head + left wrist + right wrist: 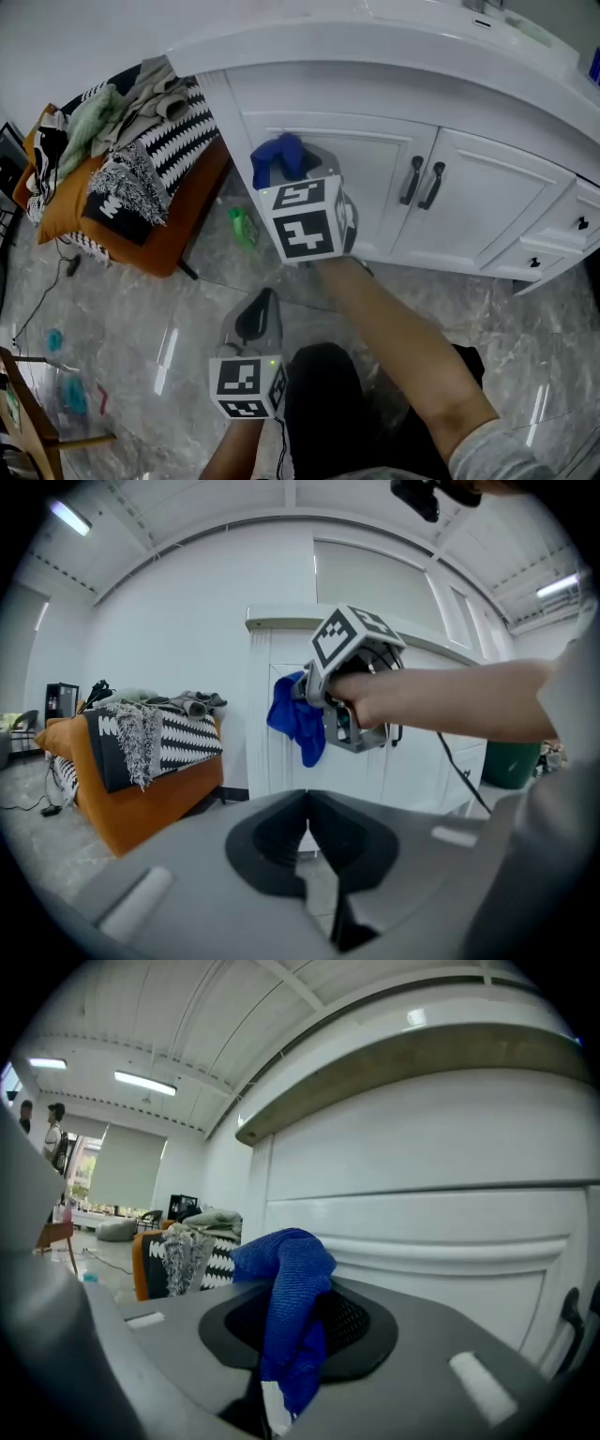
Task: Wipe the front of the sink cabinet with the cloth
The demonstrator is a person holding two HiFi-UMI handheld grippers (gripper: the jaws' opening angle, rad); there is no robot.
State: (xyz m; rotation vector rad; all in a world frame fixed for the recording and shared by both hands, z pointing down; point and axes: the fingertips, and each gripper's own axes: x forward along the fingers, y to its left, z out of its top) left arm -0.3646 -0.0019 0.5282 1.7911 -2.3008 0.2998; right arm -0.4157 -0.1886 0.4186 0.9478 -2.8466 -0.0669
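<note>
The right gripper (300,178) had its jaws clamped on the blue cloth (277,157), bunched up close against the left door of the white sink cabinet (375,173). The left gripper (257,319) hung lower over the floor (178,309), jaws pressed together, empty.

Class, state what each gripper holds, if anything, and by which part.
Right gripper clamps the blue cloth by a bunched fold; left gripper is shut, empty.

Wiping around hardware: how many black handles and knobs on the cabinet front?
4: two bar handles where the doors meet, two knobs on the drawers at right. Others may be hidden.
</note>
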